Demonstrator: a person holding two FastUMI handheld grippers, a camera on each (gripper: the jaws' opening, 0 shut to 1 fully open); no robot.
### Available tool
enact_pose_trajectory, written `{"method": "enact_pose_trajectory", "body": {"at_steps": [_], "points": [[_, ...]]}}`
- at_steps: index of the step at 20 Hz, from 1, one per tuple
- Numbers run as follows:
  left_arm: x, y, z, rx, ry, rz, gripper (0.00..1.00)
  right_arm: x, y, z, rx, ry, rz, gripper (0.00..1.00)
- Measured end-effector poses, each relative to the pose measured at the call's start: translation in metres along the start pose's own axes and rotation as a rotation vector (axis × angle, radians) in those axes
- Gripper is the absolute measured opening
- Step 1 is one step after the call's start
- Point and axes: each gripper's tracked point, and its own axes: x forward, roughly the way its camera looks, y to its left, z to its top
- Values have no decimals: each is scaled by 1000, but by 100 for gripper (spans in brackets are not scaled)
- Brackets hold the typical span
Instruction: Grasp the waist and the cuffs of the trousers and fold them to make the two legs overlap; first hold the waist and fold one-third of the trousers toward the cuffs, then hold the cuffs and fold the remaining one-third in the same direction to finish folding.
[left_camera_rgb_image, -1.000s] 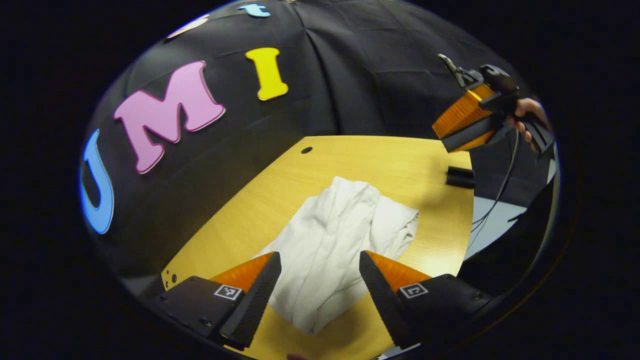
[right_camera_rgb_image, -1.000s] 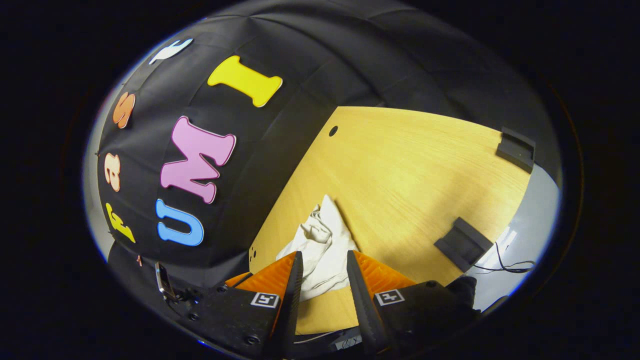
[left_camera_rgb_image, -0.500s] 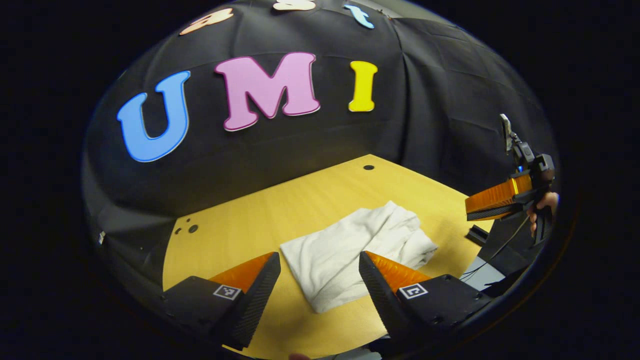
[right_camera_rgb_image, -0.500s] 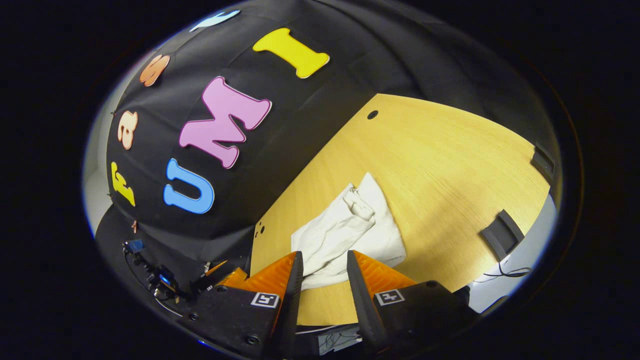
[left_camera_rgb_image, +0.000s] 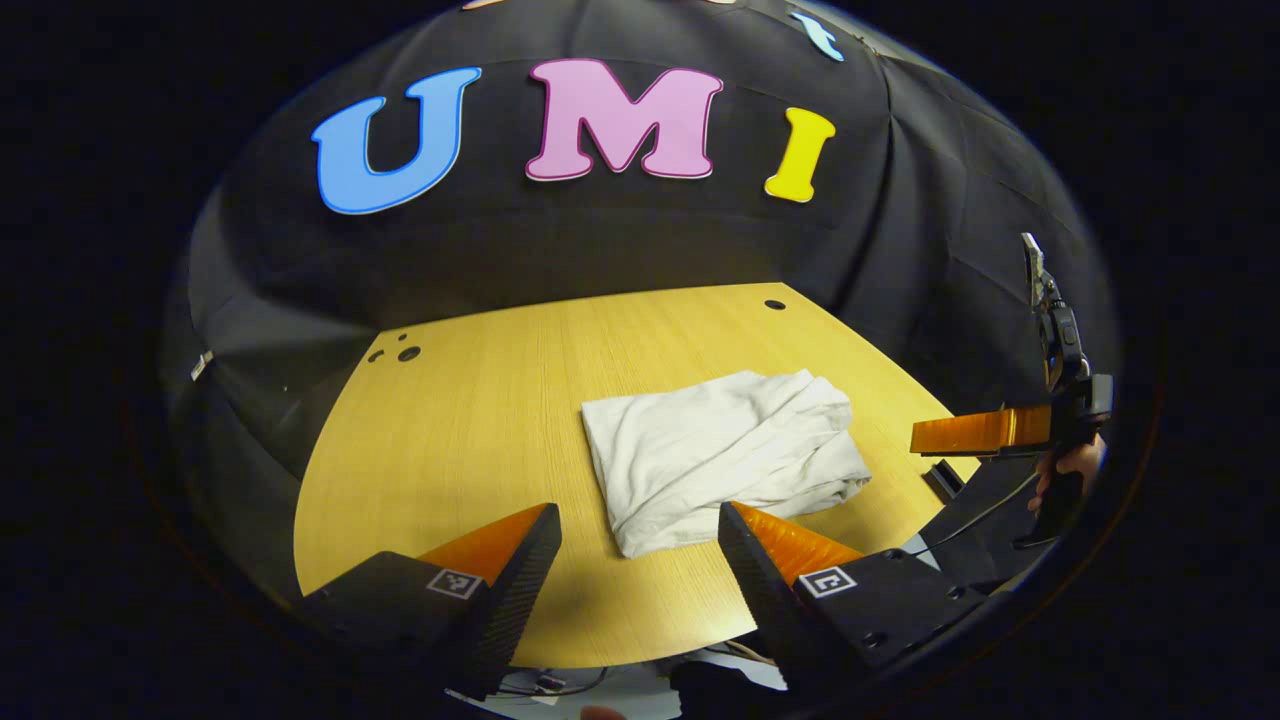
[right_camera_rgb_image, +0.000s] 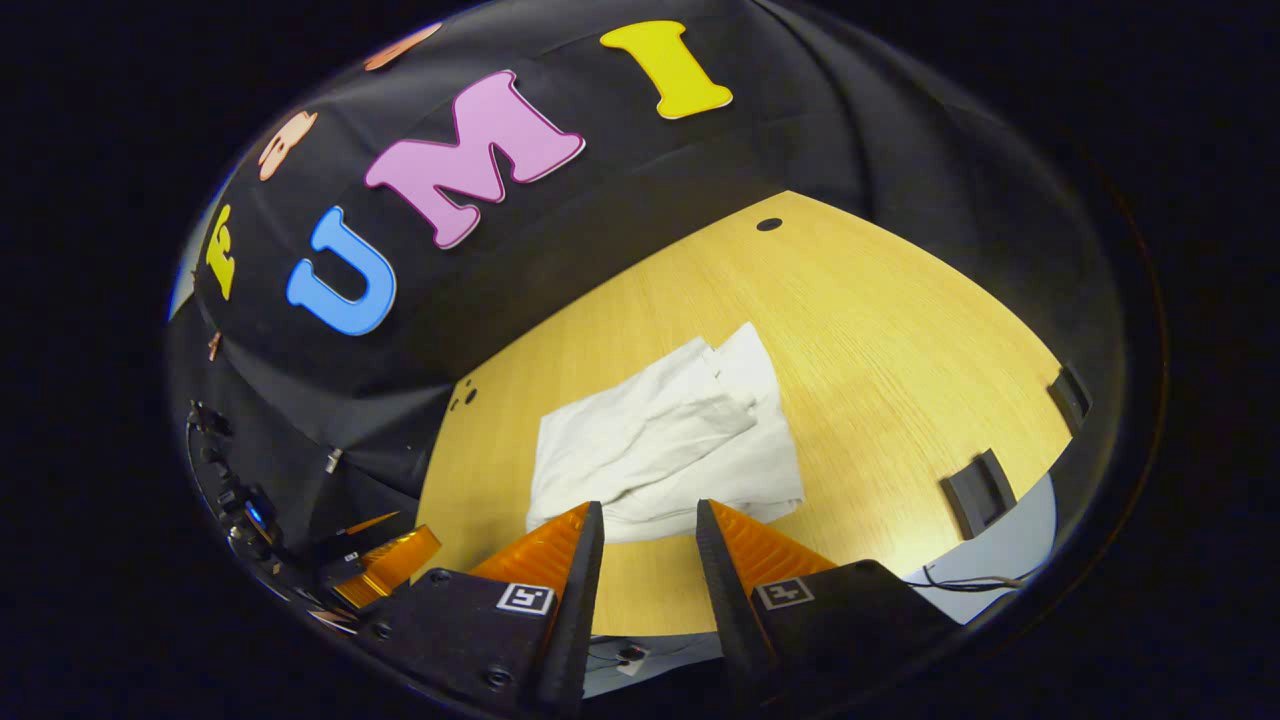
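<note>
Left gripper: fingers spread wide, nothing between them, held above the near edge of the table. Straight ahead of its fingertips, just beyond and a little toward its right finger, lies the trousers as a compact white bundle, folded over, one rumpled edge on the far right side. Farther right and well apart, the other gripper shows side-on with a hand behind it, clear of the cloth. Right gripper: fingers parted with a narrower gap, empty, hanging over the near table edge; the trousers sit directly beyond its tips, not touched. Off to its right, two small dark blocks at the table's edge. Change over the last second: both grippers have pulled back and levelled off; the left one was low over the cloth with fabric showing between its fingers, and now sits higher and farther back, the bundle unmoved and flat on the wood. Judgement: release is done and the final third appears laid over, so folding looks complete or nearly so; the loose wrinkled edge may want a tidy-up.
</note>
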Motion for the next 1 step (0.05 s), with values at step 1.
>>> {"method": "enact_pose_trajectory", "body": {"at_steps": [1], "points": [[0,-1,-5,-12,12,0,99,2,-5,-4,-24,12,-28,58]]}}
